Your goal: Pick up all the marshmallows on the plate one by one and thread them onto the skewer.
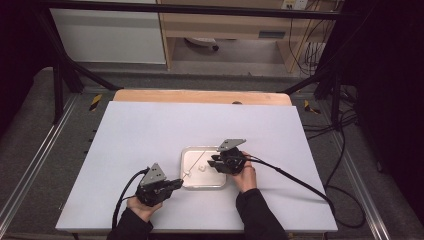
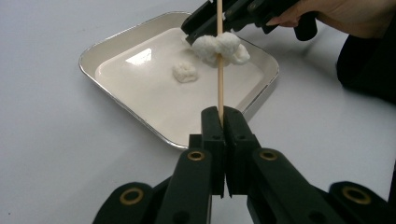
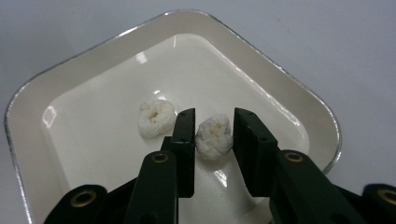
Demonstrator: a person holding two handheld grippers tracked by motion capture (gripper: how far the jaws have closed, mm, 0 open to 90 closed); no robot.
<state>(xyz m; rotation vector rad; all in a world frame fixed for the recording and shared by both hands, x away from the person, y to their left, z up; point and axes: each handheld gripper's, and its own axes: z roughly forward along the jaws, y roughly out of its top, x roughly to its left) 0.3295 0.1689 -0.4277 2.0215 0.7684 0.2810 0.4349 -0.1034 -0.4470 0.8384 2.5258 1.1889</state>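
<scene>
A cream tray with a silver rim lies mid-table. My left gripper is shut on a thin wooden skewer that rises over the tray. My right gripper comes in from the tray's right side, its jaws closed against a white fluffy lump. In the left gripper view that lump sits right behind the skewer, under the right gripper; whether they touch I cannot tell. A second white lump lies loose on the tray floor.
The white table top surrounds the tray, with a wooden edge at the back. Cables trail from both grippers toward the front corners. A black frame and floor cables stand beyond the table.
</scene>
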